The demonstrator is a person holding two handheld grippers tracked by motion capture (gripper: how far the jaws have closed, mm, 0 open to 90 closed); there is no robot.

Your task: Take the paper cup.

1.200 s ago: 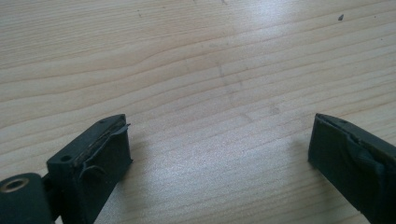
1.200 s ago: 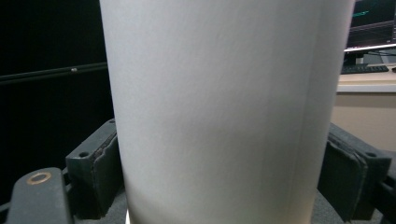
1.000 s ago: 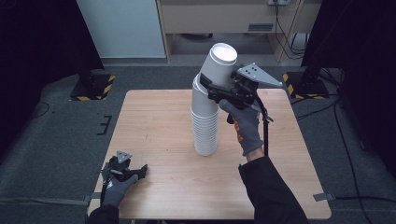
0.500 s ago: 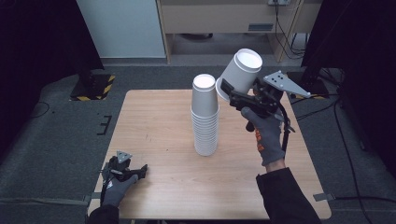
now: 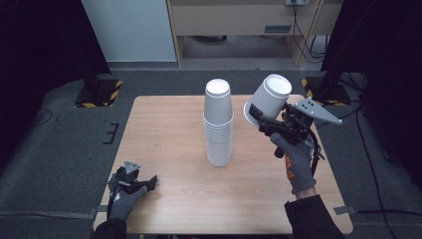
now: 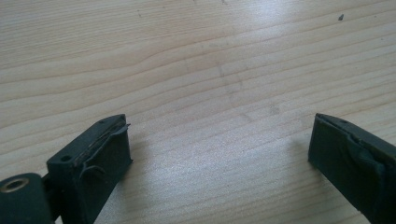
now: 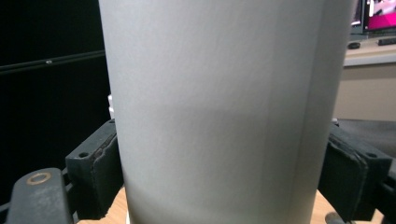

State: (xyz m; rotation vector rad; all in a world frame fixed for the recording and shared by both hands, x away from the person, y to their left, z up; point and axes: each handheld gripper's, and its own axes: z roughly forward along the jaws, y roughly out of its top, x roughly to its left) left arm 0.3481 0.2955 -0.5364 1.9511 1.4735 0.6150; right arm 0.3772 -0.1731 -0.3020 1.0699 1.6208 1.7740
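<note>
Cup stack [image 5: 218, 124] stands upright mid-counter [image 5: 164, 129], the one tall obstacle. Counter left of the stack bare and open, likewise the near edge between both hands. Right hand-held gripper [image 5: 263, 119] holds a tilted cup [image 5: 268, 97] aloft just right of the stack, a narrow gap between them. Left hand-held gripper [image 5: 142, 183] rests at the near left corner, jaws spread over bare wood.

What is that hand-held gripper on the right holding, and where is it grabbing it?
A white paper cup, clamped across its side wall by the right hand-held gripper.
</note>
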